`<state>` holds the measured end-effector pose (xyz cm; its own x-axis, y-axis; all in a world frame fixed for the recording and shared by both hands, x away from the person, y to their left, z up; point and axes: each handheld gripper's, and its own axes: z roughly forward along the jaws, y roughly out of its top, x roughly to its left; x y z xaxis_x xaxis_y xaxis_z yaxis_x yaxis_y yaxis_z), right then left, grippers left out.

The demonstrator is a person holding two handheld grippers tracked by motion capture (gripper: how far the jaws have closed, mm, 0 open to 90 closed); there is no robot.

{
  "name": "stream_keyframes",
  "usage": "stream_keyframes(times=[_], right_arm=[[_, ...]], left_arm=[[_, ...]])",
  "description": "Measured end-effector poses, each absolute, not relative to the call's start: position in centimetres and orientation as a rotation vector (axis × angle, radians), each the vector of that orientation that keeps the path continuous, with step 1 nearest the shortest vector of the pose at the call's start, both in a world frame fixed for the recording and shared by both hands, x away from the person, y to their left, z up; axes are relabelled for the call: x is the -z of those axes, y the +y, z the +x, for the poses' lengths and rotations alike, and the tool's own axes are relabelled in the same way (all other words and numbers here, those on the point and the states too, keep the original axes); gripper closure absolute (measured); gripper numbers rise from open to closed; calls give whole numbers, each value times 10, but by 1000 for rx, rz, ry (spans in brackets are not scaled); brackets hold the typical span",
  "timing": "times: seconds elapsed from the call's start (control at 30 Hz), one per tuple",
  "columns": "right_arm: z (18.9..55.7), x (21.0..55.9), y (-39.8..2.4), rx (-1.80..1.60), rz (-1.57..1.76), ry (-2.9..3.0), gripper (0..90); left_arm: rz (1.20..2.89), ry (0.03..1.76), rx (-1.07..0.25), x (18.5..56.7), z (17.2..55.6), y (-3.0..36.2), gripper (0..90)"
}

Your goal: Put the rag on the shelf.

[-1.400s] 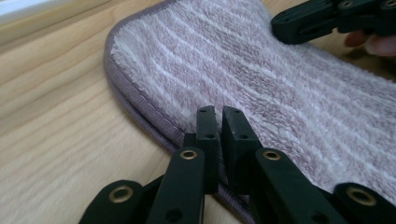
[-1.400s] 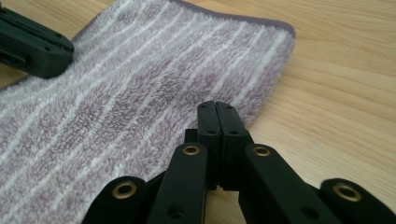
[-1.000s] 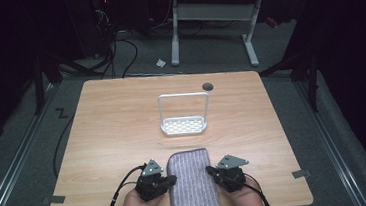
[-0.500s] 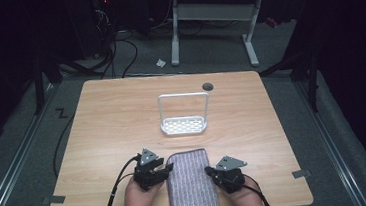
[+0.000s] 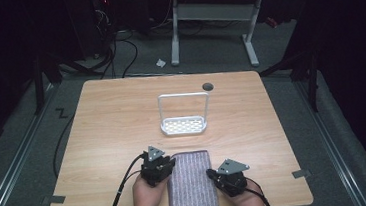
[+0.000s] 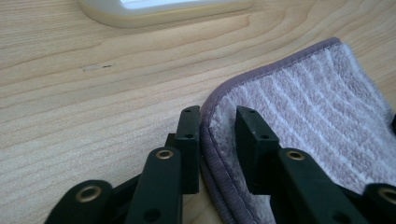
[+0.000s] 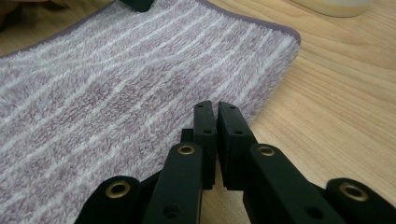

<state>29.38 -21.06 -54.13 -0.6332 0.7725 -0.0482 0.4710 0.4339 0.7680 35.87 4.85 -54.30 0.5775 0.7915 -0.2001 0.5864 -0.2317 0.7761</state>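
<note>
A folded purple-grey striped towel [image 5: 191,187] lies at the table's near edge between both hands. My left gripper [image 5: 166,163] stands at the towel's left edge near its far corner. In the left gripper view its jaws straddle the hemmed edge of the towel [image 6: 303,116]; my left gripper [image 6: 217,114] has just been closing, with a gap still showing. My right gripper [image 5: 213,172] sits at the towel's right edge. There the jaws of my right gripper [image 7: 216,106] have just been opening and stand a slit apart over the towel [image 7: 116,79], nothing between them.
A white perforated tray with a tall loop handle [image 5: 184,126] stands mid-table beyond the towel, its rim seen ahead as the tray [image 6: 163,9] and the tray [image 7: 336,5]. A small dark round spot [image 5: 207,86] lies behind it. Bare wooden table [image 5: 112,124] spreads to the left and right.
My left gripper has shifted a little forward along the towel's left edge. The right gripper and the towel have stayed where they were.
</note>
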Motion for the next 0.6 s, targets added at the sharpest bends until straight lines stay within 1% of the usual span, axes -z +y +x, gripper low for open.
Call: stream_keyframes(times=[0.2, 0.23, 0.27, 0.33, 0.37, 0.47, 0.6], right_arm=[[295, 534, -211, -1108, 1048, 2237, 777], [295, 534, -211, -1108, 1048, 2237, 777], [300, 530, -211, -1117, 1077, 2200, 727], [308, 527, -210, -1097, 1114, 2167, 667], [313, 527, -210, -1080, 1126, 2156, 651], [331, 527, -212, -1092, 1214, 2117, 620], [349, 532, -209, -1052, 1286, 2112, 618]], left_arm=[[1931, 1106, -270, 543, 359, 50, 757], [1931, 1106, -270, 543, 359, 50, 760], [1932, 1105, -270, 543, 359, 49, 765], [1932, 1103, -267, 543, 359, 49, 771], [1933, 1103, -266, 543, 359, 49, 774], [1931, 1102, -262, 543, 360, 49, 778], [1931, 1101, -260, 544, 360, 49, 779]])
